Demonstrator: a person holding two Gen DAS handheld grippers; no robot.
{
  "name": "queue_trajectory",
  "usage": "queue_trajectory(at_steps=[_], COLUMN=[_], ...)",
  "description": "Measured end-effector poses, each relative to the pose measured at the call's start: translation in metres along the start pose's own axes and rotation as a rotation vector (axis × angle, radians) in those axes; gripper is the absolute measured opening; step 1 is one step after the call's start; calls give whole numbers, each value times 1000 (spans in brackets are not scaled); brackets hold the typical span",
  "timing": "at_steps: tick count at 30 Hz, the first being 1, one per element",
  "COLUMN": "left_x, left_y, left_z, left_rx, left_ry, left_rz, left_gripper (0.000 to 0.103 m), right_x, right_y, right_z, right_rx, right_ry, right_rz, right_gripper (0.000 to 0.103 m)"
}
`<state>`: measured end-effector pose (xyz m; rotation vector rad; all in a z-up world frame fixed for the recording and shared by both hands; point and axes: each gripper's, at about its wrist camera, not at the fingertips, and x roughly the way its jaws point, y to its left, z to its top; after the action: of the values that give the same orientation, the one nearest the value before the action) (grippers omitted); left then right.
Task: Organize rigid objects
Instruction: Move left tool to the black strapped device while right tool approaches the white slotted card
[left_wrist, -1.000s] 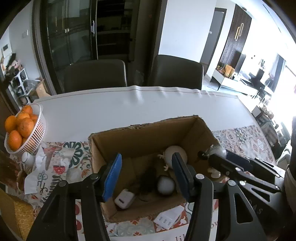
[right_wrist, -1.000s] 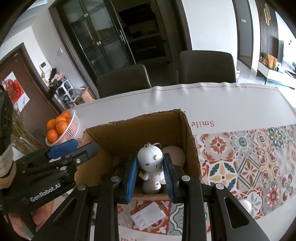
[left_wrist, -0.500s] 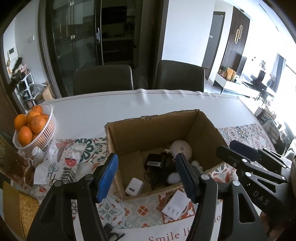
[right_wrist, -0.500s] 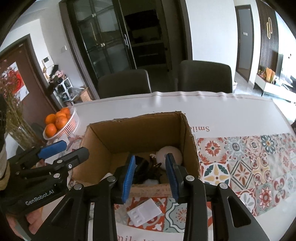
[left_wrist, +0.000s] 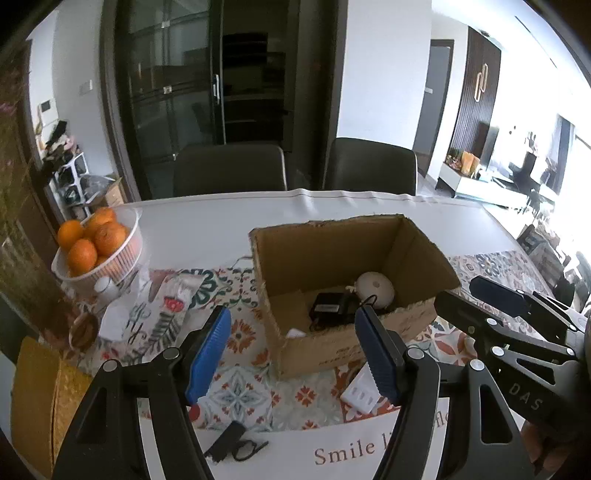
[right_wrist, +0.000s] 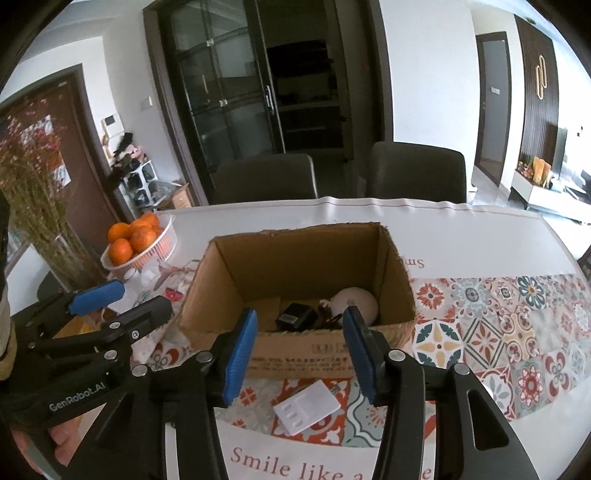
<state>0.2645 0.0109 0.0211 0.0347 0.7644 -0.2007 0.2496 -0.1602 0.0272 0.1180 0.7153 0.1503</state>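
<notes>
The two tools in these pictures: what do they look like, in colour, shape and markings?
Both are black, angular frames with silver screws and triangular cut-outs. Each has two long fingers faced with ribbed blue pads. The left tool bears the white lettering "GenRobot.AI" on its side, seen in the right wrist view. The right tool bears the white letters "DAS", seen in the left wrist view. No cables show.

From my feed, the cardboard box (right_wrist: 306, 347) front wall hides its floor; the black adapter (right_wrist: 297, 317) and white round thing (right_wrist: 354, 304) only half show. Small white item (left_wrist: 295, 334) in the box corner: can't tell. White plug (left_wrist: 360, 391) is partly behind my left tool (left_wrist: 291, 350).
</notes>
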Motion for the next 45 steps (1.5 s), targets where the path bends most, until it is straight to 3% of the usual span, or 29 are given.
queue_trajectory(at_steps=[14,28,34,40,45], left_x=[-19,-29,-26,-15,3], left_y=[22,29,31,35,42], left_z=[-54,-106,-125,-141,-160], left_rx=[-47,-172,-221,-295,-375], left_ry=[-29,-32,-55,-43,-2], left_rz=[91,231,301,322,316], left_gripper=[75,80,85,86,86], right_x=[-16,-7,-2,5,18], right_y=[29,35,30,26,23], right_z=[-37,-77,-91,-108,-117], right_rx=[-80,-125,-91,-50,-55], right_ry=[-70,-73,-85,-92,-85], right_rz=[-23,34,19,-15,-39], right_gripper=[74,82,83,84,93])
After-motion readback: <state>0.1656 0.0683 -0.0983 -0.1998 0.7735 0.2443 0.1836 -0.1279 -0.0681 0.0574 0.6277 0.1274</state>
